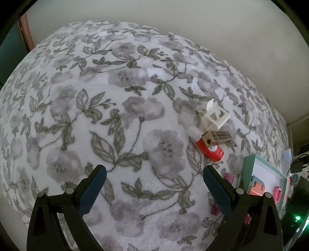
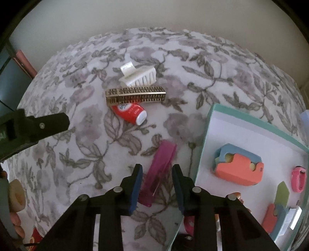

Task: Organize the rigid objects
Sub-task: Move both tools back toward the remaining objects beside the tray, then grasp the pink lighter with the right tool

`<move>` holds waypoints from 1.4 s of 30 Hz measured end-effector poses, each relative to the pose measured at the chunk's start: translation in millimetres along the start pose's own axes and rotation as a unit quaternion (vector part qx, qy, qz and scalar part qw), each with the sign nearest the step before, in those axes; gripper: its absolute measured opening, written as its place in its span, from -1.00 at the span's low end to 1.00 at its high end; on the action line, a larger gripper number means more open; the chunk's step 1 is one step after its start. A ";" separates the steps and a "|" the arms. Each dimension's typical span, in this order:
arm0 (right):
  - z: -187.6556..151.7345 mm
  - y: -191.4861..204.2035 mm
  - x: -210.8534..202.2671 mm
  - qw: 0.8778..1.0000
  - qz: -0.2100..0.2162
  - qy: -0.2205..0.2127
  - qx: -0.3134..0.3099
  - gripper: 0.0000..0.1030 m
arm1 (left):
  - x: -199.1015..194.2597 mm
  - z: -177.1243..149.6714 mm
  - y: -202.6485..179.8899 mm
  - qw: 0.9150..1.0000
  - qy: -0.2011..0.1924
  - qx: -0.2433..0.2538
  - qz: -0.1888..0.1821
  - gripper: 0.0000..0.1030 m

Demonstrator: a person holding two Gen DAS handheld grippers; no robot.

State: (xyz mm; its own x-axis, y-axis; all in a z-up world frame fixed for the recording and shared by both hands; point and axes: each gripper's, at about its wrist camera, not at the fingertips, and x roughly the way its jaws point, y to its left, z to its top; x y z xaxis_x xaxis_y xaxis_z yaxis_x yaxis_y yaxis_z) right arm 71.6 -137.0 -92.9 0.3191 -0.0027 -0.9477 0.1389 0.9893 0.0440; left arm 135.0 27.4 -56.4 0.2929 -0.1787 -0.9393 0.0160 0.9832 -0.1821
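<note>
Label text on the red tube (image 2: 129, 113) is too small and blurred to read; no other writing legible. Soft floral blanket (image 2: 77, 135), grey flowers and leaves on white, plain pale wall (image 2: 154, 17) behind.

Left to right in the right wrist view: left gripper (image 1: 154, 173) comes in from the left edge, spread wide over bare blanket, holding nothing. Next a cluster: white hair claw clip (image 2: 138, 76) at the back, gold barrette (image 2: 136, 95) just in front of it, red tube with a white cap touching the barrette's near side. Then a pink translucent stapler (image 2: 158, 171) lying on the blanket, its near end between the fingers of the right gripper (image 2: 157, 183), which is partly open and not touching it. Far right: teal-edged tray (image 2: 210, 135) with a white floor, holding a blue-and-coral block (image 2: 238, 168), a pink ring-shaped piece (image 2: 299, 178) and other small items.
</note>
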 end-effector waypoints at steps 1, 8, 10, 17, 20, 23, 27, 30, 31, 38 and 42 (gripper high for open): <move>-0.7 1.4 3.2 1.000 -0.002 0.004 -0.002 -0.35 | 0.7 0.3 0.0 1.000 0.000 0.000 0.000 0.94; -0.8 8.2 8.1 1.000 -0.024 -0.002 -0.011 -0.54 | 2.4 4.2 1.4 1.000 -0.014 -0.016 -0.008 0.94; 1.6 9.6 10.1 1.000 -0.029 -0.006 -0.012 -0.57 | 3.3 6.0 1.6 1.000 -0.015 -0.021 -0.015 0.94; 18.2 5.7 10.0 1.000 -0.019 -0.014 -0.003 -0.59 | 13.5 13.6 -14.3 0.999 0.006 0.009 -0.044 0.94; 26.3 -0.8 8.6 1.000 -0.005 -0.020 0.011 -0.59 | 20.3 15.5 -24.0 0.998 0.009 0.040 -0.040 0.94; 31.9 -8.7 5.2 0.999 0.005 -0.025 0.022 -0.59 | 26.0 19.0 -27.8 0.998 0.007 0.052 -0.042 0.94; 34.6 -20.7 1.3 0.999 0.015 -0.032 0.036 -0.59 | 32.2 22.1 -33.2 0.996 0.006 0.072 -0.048 0.94; 36.2 -29.1 -7.0 0.998 0.023 -0.043 0.048 -0.59 | 36.3 23.9 -31.5 0.996 0.012 0.063 -0.059 0.94; 38.7 -32.8 -9.0 0.997 0.021 -0.047 0.050 -0.59 | 37.0 23.9 -31.1 0.996 0.014 0.060 -0.065 0.94; 41.8 -42.6 -32.4 0.994 0.038 -0.076 0.067 -0.59 | 36.6 21.2 -51.1 0.992 0.004 0.108 -0.071 0.94; 42.3 -58.0 -41.9 0.992 0.038 -0.087 0.084 -0.59 | 42.4 17.2 -62.3 0.988 0.004 0.140 -0.060 0.94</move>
State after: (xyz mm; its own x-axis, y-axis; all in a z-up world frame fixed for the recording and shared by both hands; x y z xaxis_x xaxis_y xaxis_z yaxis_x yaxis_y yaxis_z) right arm 89.7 -200.4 -42.4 0.4886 0.0311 -0.8719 0.2586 0.9493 0.1788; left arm 162.9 -40.8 -79.9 0.2645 -0.2941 -0.9184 0.3150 0.9265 -0.2059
